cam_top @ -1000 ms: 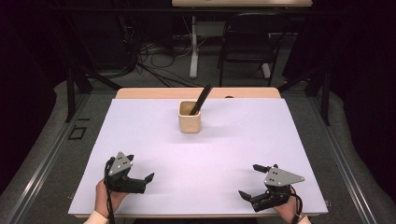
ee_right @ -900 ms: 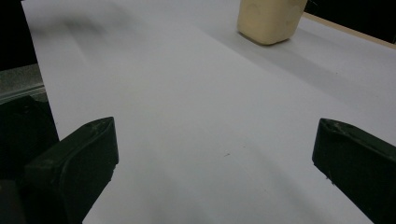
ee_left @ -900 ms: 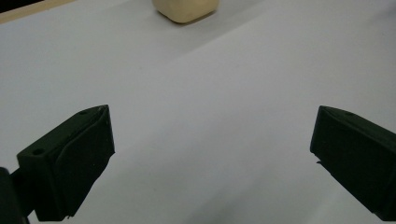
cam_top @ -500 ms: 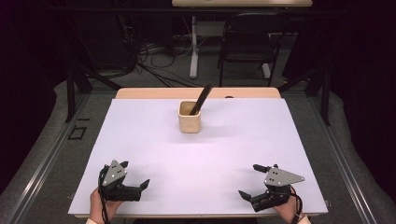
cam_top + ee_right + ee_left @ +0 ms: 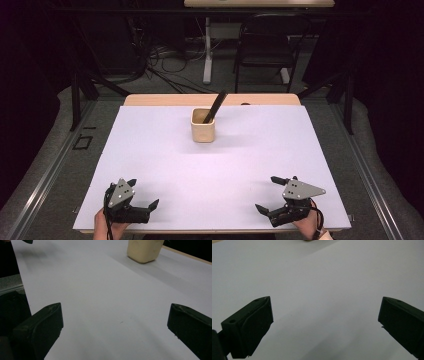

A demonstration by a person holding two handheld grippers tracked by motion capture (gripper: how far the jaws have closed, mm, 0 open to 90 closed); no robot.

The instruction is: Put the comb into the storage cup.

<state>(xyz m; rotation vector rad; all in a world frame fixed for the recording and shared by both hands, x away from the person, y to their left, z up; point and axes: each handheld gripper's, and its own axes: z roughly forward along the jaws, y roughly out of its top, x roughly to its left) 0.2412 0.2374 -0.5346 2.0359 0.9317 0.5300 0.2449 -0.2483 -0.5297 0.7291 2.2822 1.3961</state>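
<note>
The place looks like a lab or recording studio rather than a home. A table (image 5: pixel 150 150) under a plain white sheet stands inside dark curtained surroundings, with black metal frame legs (image 5: pixel 76 100) at its corners, loose cables (image 5: pixel 160 65) tangled over grey carpet, and a black folding chair (image 5: pixel 262 47) behind, probably beside another desk.

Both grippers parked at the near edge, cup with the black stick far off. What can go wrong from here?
1. The black stick leans out over the rim of the cup; a jaw brushing it could tip the cup, which looks light.
2. The left gripper and right gripper, both open, sit equally far from the cup; reaching together, they might collide there.
3. The cup stands near the far edge of the white sheet, so a push might slide it off.
</note>
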